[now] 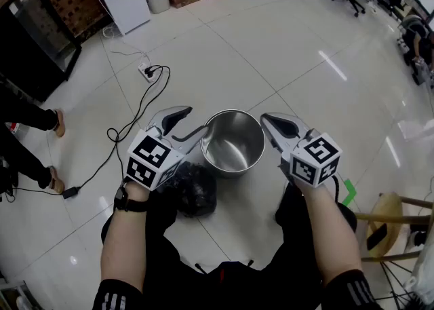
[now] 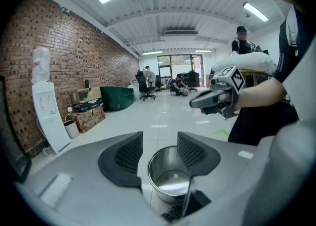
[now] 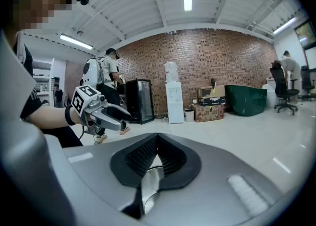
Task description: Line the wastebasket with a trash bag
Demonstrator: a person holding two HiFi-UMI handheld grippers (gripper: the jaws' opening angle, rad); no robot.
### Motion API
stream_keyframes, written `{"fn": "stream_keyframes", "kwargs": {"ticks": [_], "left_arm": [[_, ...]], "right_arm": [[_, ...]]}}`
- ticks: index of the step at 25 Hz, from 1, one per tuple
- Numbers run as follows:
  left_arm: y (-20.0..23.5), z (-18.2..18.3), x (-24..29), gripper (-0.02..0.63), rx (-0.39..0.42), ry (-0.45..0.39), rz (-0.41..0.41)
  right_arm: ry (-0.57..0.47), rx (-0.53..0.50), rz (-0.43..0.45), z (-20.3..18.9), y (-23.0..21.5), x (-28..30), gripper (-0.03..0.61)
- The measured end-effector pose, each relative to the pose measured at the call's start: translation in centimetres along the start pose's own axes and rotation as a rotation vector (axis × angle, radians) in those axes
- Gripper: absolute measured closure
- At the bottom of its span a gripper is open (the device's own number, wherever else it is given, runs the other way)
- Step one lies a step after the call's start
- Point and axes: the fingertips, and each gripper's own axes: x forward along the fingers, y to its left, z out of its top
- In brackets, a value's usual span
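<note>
Head view, looking down: a round polished steel wastebasket (image 1: 234, 142) stands upright on the glossy white tiled floor (image 1: 285, 51). Its wall is smooth as a mirror and its inside is plain shining metal. A crumpled black plastic trash bag (image 1: 196, 190) lies in a wrinkled heap on the floor just beside the basket, at its near left, under my left gripper (image 1: 192, 123). Over to the left gripper view: my ribbed black fingers (image 2: 129, 153) stand wide apart, and the basket's open mouth shows in the gap beyond them. My right gripper (image 1: 266, 119) sits at the basket's right rim. In the right gripper view its ridged fingers (image 3: 143, 156) are pressed together into a point, with a curved strip of shiny steel just below them. Whether that tip touches the rim, I can't tell.
</note>
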Motion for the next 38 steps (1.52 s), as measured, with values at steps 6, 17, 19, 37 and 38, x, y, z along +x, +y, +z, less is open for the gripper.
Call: {"fn": "stream_keyframes", "kwargs": {"ticks": [6, 17, 19, 37, 38], "left_arm": [[-0.5, -2.1, 0.5, 0.301, -0.002, 0.089, -0.035], [-2.1, -9.9, 1.1, 0.301, -0.009, 0.312, -0.068], [-3.0, -12.2, 1.4, 0.301, -0.052, 0.374, -0.088], [-8.2, -33.3, 3.0, 0.289, 0.068, 0.927, -0.125], [-8.1, -33.9, 2.8, 0.302, 0.077, 0.944, -0.126]], "right_arm": [[0.002, 0.001, -0.005, 0.4, -0.2, -0.1, 0.572], [-0.017, 0.003, 0.001, 0.9, 0.0, 0.1, 0.572], [-0.021, 0.003, 0.003, 1.1, 0.1, 0.0, 0.572], [-0.016, -0.001, 0.009, 0.9, 0.6, 0.7, 0.572], [-0.016, -0.002, 0.010, 0.8, 0.6, 0.7, 0.572]]}}
